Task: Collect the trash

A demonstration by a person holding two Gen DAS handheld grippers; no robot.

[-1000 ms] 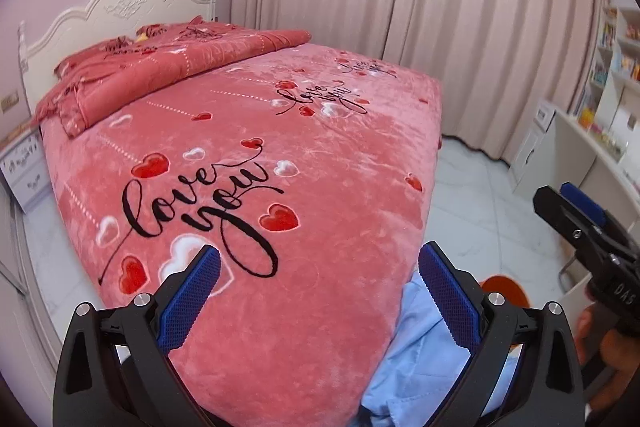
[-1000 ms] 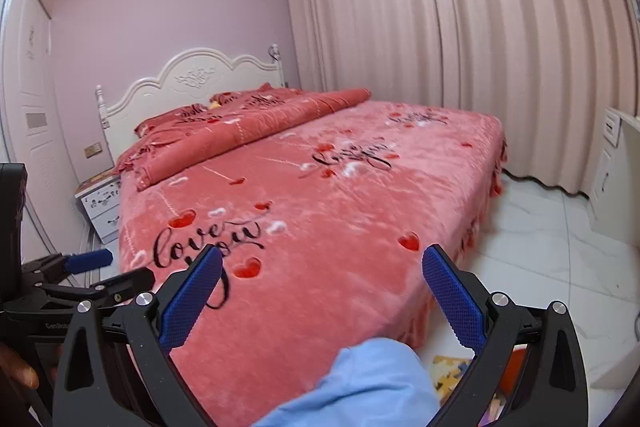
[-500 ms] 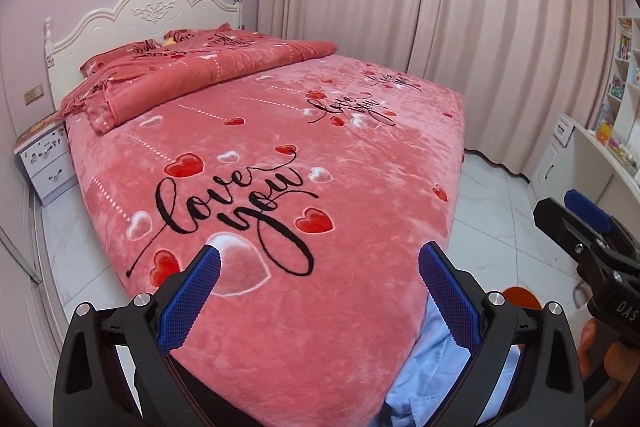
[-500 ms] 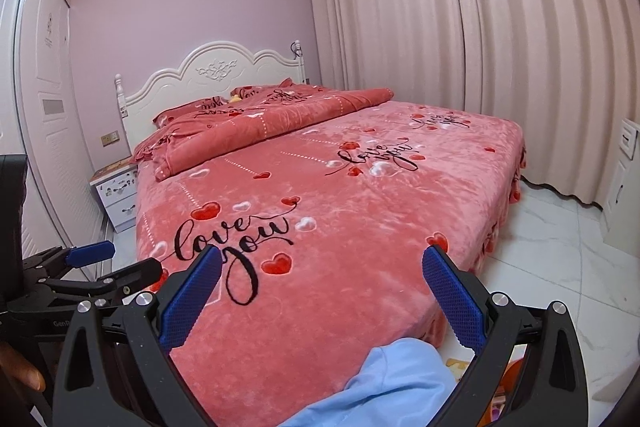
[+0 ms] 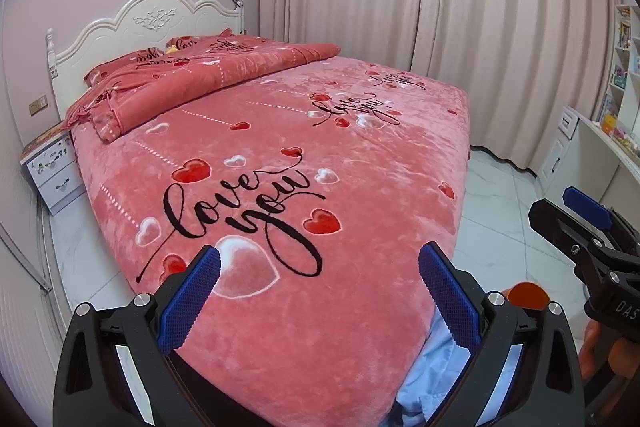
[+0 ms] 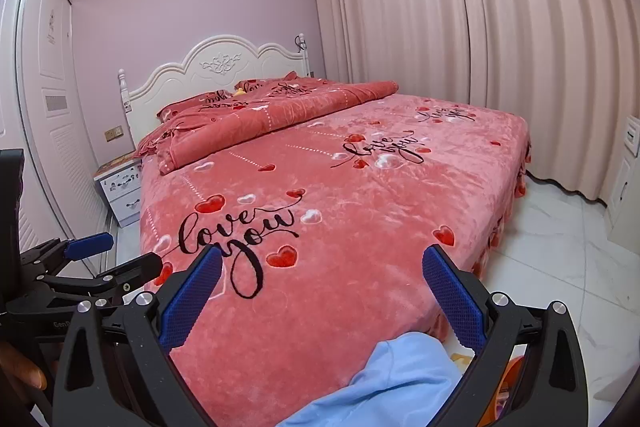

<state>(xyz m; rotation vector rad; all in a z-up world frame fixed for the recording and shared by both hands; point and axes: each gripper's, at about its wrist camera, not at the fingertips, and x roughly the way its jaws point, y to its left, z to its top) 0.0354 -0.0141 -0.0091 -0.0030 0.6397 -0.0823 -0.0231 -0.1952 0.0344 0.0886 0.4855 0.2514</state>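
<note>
Both grippers hover over the near corner of a bed [image 5: 360,155] covered by a pink-red blanket printed with hearts and "love you". My left gripper [image 5: 320,267] is open, with nothing between its blue pads. My right gripper [image 6: 322,267] is also open and holds nothing. In the left wrist view the right gripper [image 5: 576,215] shows at the right edge. In the right wrist view the left gripper [image 6: 108,255] shows at the left edge. I can pick out no loose trash on the blanket. An orange object [image 5: 528,297] sits low by the bed's corner, mostly hidden.
A folded quilt [image 5: 208,83] and pillows lie by the white headboard [image 5: 152,23], with a small yellow thing [image 5: 173,49] among them. A nightstand [image 5: 52,167] stands left of the bed and a desk with shelves [image 5: 600,147] stands right. Light-blue clothing [image 6: 392,375] shows below. White floor tiles [image 6: 560,267] lie right.
Both views have drawn back and tilted up, so the bed sits farther off and more wall and headboard show. Both grippers stay open.
</note>
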